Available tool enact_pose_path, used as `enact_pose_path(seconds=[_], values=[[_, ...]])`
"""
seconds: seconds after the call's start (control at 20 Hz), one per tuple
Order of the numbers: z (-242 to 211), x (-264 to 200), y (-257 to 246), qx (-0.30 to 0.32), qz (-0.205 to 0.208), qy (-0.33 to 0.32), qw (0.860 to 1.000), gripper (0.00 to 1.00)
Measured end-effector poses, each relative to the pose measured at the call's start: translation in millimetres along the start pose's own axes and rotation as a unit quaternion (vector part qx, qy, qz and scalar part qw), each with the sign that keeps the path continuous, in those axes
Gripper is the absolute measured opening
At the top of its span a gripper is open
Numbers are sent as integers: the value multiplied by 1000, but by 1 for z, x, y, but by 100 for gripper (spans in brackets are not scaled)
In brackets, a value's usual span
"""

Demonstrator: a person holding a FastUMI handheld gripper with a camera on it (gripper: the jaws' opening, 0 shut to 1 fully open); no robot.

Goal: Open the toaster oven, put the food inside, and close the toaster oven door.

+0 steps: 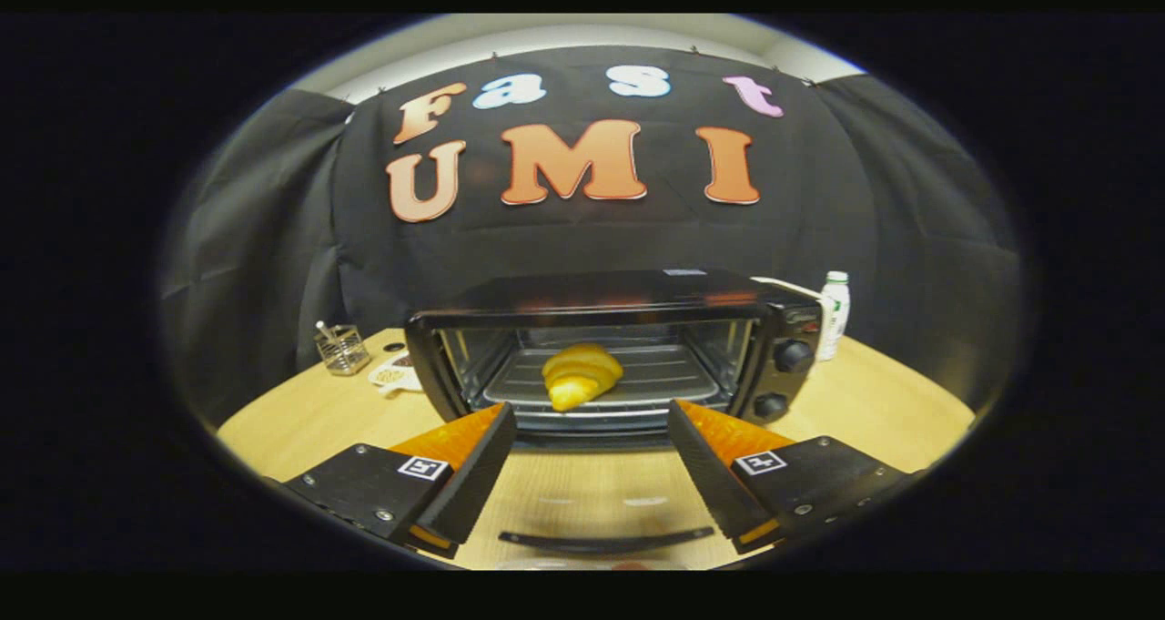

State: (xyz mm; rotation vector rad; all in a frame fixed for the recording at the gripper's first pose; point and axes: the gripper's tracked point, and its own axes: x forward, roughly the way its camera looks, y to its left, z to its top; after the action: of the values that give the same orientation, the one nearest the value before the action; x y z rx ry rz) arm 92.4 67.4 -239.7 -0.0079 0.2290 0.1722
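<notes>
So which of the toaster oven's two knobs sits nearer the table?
The lower knob on the toaster oven; the upper knob sits above it. The open hand-held gripper holds nothing.

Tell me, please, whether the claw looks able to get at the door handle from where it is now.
Probably yes: the claw is open and empty, and the handle of the lowered oven door lies between its fingers with nothing on it. The croissant sits beyond, inside the oven.
</notes>
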Motion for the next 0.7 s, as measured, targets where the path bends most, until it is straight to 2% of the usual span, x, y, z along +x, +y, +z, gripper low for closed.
enact_pose_path(seconds=[0.2,0.4,0.55,0.7], values=[[-42,-44,-5,15,-3,43,999,99],[-83,-63,-18,-8,-41,89,995,99],[-108,-67,-11,4,-29,119,992,99],[-114,-65,-4,-4,-19,131,991,99]])
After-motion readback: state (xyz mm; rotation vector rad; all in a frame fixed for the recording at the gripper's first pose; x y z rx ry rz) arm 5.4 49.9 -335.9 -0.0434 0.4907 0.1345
